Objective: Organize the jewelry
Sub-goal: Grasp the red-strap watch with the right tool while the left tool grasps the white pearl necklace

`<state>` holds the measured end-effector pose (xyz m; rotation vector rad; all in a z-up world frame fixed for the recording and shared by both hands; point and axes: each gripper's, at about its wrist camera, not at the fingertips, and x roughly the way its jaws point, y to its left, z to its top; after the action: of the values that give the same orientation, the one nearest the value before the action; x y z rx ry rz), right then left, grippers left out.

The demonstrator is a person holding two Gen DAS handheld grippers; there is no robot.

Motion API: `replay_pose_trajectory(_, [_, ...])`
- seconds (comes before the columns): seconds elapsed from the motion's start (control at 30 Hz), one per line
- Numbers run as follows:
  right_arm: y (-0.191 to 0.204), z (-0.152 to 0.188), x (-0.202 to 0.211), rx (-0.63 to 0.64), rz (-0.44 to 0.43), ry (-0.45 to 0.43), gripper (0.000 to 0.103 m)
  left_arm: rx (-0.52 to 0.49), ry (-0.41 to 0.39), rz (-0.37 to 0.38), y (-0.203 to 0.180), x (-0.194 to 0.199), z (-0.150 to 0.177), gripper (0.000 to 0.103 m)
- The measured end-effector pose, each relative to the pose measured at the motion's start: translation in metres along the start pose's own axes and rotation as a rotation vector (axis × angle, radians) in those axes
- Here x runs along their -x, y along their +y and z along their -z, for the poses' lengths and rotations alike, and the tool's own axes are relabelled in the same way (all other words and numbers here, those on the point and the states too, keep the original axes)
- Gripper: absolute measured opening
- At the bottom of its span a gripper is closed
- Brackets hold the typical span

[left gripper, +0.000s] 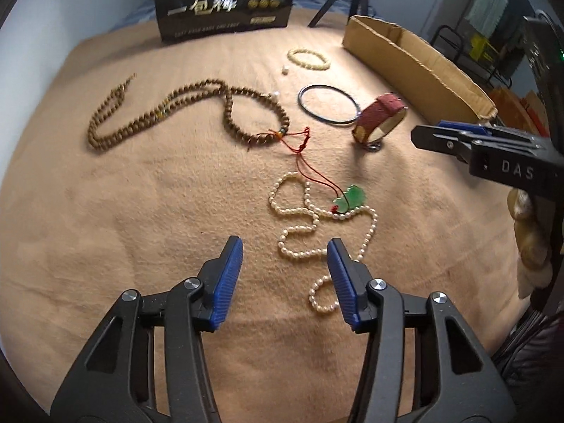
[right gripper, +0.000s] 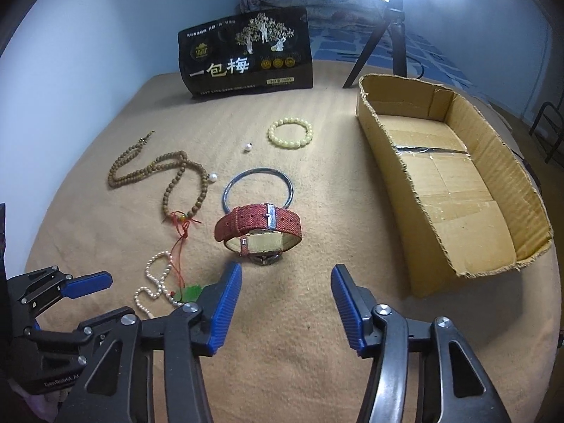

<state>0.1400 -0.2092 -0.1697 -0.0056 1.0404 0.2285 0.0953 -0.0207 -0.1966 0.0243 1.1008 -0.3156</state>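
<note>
- The left gripper (left gripper: 284,264) is wide open and holds nothing. It hangs just over the pearl necklace (left gripper: 310,222), which lies in loose loops on the tan blanket (left gripper: 141,211).
- The right gripper (right gripper: 286,294) is wide open too, with nothing in it. It points at the red watch (right gripper: 259,227), which stands on its edge just in front of it.
- The cardboard box (right gripper: 486,246) looks like the place for the jewelry — it has nothing inside yet. It sits to the right of the watch.
- The green pendant (left gripper: 350,197) rests right on the pearl necklace, and its red cord (left gripper: 310,162) runs back toward the brown bead string (left gripper: 197,105). If the left gripper lifts the pearls, the pendant may come along and tug the brown beads.
- The pearls are small and round, so they may slip out of the blue pads (left gripper: 231,264).
- The watch may tip over if one pad bumps it first — it is only standing on its edge.
- The thin metal bangle (right gripper: 259,187) lies just behind the watch, touching or nearly so. A push on the watch may slide it.
- Two loose white beads (right gripper: 248,147) sit beyond the watch, near the yellow bead bracelet (right gripper: 290,132). They may roll away if the blanket gets pulled.
- The two grippers are near each other, so they may bump.
</note>
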Motion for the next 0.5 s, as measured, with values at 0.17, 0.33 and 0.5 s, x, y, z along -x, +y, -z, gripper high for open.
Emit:
replay_pose_trajectory(0.17, [0.000, -0.005, -0.009, 0.008, -0.012, 0.001, 0.045, 0.015, 0.038, 0.014, 0.002, -0.016, -0.003, 0.043])
replay_pose_trajectory(0.33, [-0.001, -0.009, -0.022, 0.014, 0.011, 0.016, 0.041, -0.009, 0.032, -0.008, -0.002, -0.025, -0.005, 0.037])
replay_pose_trajectory(0.5, [-0.004, -0.014, -0.031, 0.000, 0.007, 0.014, 0.041, 0.006, 0.015, -0.009, 0.002, -0.028, -0.009, 0.012])
